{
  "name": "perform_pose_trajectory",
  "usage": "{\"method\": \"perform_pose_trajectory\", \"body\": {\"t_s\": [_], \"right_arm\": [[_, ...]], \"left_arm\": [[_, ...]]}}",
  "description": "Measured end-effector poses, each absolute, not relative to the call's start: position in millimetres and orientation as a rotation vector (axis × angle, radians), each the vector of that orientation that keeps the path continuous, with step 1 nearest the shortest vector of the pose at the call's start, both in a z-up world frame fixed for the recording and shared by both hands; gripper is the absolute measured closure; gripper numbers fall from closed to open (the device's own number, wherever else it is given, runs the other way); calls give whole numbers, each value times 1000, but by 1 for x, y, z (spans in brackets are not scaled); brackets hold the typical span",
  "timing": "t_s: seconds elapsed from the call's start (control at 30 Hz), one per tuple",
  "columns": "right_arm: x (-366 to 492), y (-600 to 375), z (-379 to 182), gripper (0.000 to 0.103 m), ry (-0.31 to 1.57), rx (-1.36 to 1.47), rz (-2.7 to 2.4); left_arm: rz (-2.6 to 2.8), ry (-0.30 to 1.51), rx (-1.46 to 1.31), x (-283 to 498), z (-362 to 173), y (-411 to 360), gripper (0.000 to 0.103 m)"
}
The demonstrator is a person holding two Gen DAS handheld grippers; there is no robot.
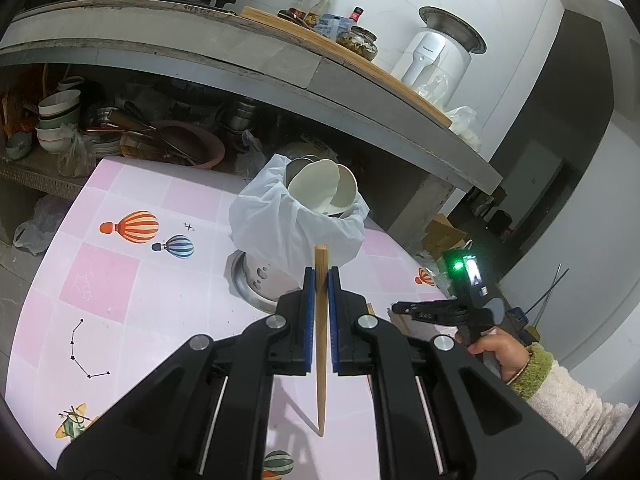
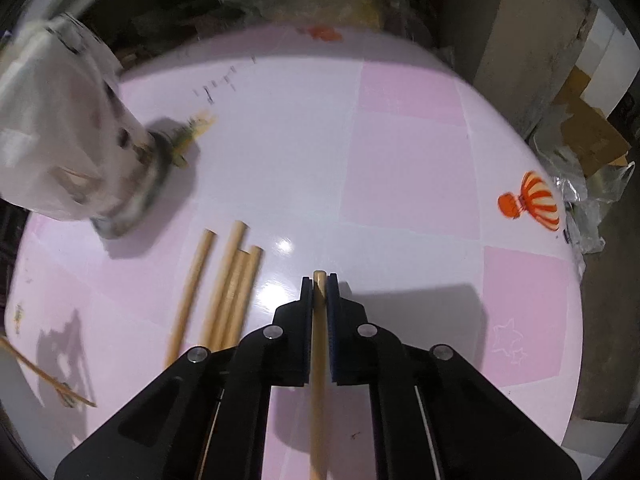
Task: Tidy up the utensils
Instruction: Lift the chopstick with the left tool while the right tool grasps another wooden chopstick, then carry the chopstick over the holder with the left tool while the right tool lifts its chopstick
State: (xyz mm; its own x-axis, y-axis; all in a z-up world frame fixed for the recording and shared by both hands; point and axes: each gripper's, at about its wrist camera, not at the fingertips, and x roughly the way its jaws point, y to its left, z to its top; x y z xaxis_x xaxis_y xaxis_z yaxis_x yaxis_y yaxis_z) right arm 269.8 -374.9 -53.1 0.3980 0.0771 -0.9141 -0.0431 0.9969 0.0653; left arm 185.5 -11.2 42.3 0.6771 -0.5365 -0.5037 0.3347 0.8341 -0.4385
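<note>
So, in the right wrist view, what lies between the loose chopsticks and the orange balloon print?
The right tongs, shut on a chopstick; otherwise bare tablecloth. Loose chopsticks lie left, balloon print right.

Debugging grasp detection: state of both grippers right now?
Left gripper: shut on a wooden chopstick.
Right gripper: shut on another chopstick.
</note>
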Motion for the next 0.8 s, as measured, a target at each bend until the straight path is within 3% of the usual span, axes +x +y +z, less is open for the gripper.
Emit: {"method": "perform_pose_trajectory", "body": {"t_s": [0.47, 0.8], "right_arm": [[198, -375, 92, 96, 772, 26, 129], [160, -377, 111, 96, 688, 13, 126]], "left_arm": [[-506, 652, -306, 178, 48, -16, 97], [-506, 625, -279, 171, 58, -22, 97]]}}
